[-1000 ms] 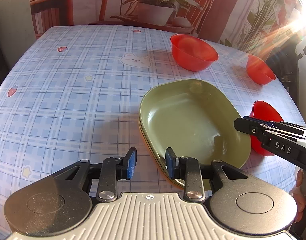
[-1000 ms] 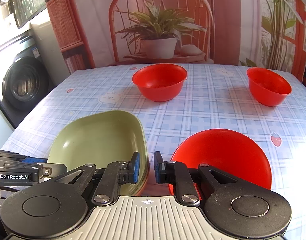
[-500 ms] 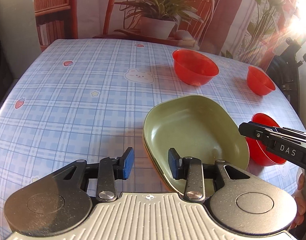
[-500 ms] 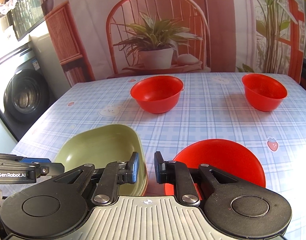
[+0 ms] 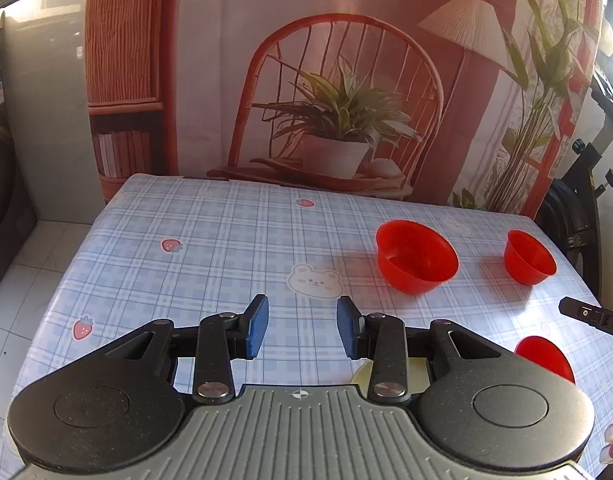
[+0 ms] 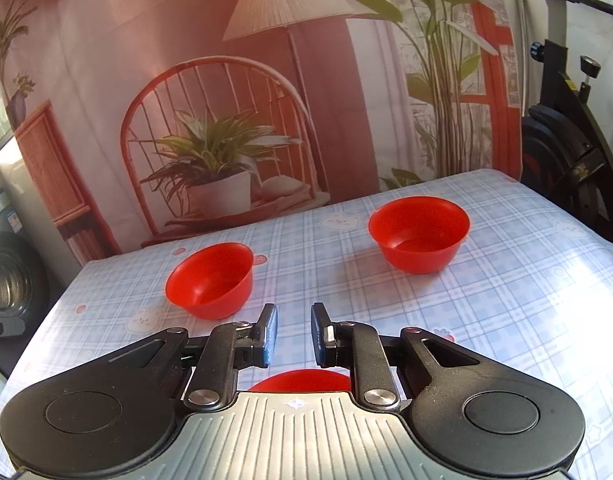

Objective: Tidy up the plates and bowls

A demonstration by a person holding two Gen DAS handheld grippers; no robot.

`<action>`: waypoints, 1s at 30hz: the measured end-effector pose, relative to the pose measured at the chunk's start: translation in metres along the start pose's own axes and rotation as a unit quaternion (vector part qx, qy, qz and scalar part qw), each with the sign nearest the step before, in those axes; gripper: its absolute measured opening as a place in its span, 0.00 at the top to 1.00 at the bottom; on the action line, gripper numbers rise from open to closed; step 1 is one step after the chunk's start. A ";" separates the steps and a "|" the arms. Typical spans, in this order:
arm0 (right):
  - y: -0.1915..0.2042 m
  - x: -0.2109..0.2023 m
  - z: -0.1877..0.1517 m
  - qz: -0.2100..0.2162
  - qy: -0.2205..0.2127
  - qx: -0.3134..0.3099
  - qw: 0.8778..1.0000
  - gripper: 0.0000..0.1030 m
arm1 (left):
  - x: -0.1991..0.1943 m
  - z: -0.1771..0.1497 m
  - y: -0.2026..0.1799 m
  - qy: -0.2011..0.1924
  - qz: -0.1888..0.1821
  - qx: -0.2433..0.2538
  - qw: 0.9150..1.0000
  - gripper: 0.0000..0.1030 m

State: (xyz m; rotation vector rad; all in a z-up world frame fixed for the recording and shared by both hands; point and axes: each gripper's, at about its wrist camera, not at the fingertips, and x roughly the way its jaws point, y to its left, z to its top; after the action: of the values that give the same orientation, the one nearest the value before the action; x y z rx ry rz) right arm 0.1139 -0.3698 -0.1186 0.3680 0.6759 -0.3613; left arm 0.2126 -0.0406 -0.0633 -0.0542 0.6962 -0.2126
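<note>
Both hand-held grippers are hanging empty above the counter (image 5: 210, 240): the left hand-held gripper (image 5: 302, 332) with jaws apart, the right hand-held gripper (image 6: 293, 334) with jaws narrowly apart. The plate (image 5: 386, 372) is lying just under the left one. Three bowls (image 6: 209, 280) are sitting separately, one beneath the right, two ahead. Judging so, bowl-stacking is starting; next is gripping a rim

We see a smooth checked tablecloth (image 5: 234, 248) that shines a little in the sun. The red bowls (image 6: 418, 234) look like shiny plastic. Our left gripper (image 5: 302, 330) has blue rubbery pads (image 5: 257, 326), black arms with a grainy matt skin, shiny metal pins and a grey ribbed body. The backdrop (image 5: 210, 80) looks like printed cloth.
</note>
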 end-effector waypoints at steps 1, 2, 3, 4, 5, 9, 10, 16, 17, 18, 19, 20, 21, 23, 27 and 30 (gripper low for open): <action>-0.004 0.001 0.002 -0.003 -0.001 0.006 1.000 0.83 | 0.001 0.004 0.003 0.000 -0.004 -0.003 1.000 0.62; -0.007 0.003 0.004 -0.005 -0.001 0.010 1.000 0.83 | 0.003 0.007 0.004 0.000 -0.004 -0.003 1.000 0.62; -0.008 0.005 0.006 -0.007 0.000 0.012 1.000 0.83 | 0.005 0.010 0.005 -0.001 -0.001 0.001 1.000 0.62; -0.008 0.008 0.007 -0.007 0.001 0.012 1.000 0.83 | 0.008 0.013 0.004 -0.002 0.004 0.009 1.000 0.62; -0.007 0.010 0.009 -0.007 0.002 0.010 1.000 0.83 | 0.011 0.015 0.003 -0.004 0.006 0.015 1.000 0.62; 0.003 0.025 0.015 0.002 0.007 -0.005 1.000 0.82 | 0.028 0.024 -0.004 0.001 -0.005 0.025 1.000 0.62; 0.006 0.032 0.017 0.009 0.009 -0.008 1.000 0.82 | 0.035 0.026 -0.007 0.003 -0.011 0.027 1.000 0.62; 0.021 0.076 0.030 0.026 0.035 -0.024 0.999 0.82 | 0.081 0.034 -0.034 0.022 -0.042 0.056 0.997 0.62; 0.023 0.085 0.033 0.030 0.040 -0.026 0.998 0.82 | 0.092 0.036 -0.038 0.027 -0.050 0.056 0.997 0.62; 0.025 0.092 0.035 0.033 0.045 -0.029 0.998 0.82 | 0.100 0.038 -0.041 0.031 -0.058 0.055 0.996 0.62; 0.028 0.102 0.037 0.035 0.051 -0.033 0.998 0.82 | 0.109 0.040 -0.044 0.036 -0.066 0.052 0.996 0.62; 0.030 0.110 0.039 0.037 0.057 -0.036 0.997 0.82 | 0.119 0.041 -0.046 0.043 -0.073 0.049 0.995 0.62; 0.032 0.118 0.041 0.040 0.063 -0.038 0.997 0.81 | 0.130 0.042 -0.049 0.050 -0.078 0.046 0.995 0.62; 0.036 0.133 0.044 0.045 0.075 -0.038 0.995 0.79 | 0.147 0.045 -0.053 0.059 -0.085 0.045 0.994 0.62; 0.040 0.156 0.045 0.052 0.096 -0.037 0.993 0.78 | 0.177 0.044 -0.062 0.076 -0.092 0.048 0.992 0.62; 0.042 0.169 0.043 0.046 0.109 -0.039 0.992 0.78 | 0.193 0.041 -0.067 0.084 -0.094 0.051 0.991 0.62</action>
State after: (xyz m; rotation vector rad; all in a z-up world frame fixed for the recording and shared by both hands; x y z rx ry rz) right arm 0.2776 -0.3866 -0.1908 0.3669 0.8809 -0.2075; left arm 0.3709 -0.1479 -0.1458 -0.0047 0.8476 -0.4370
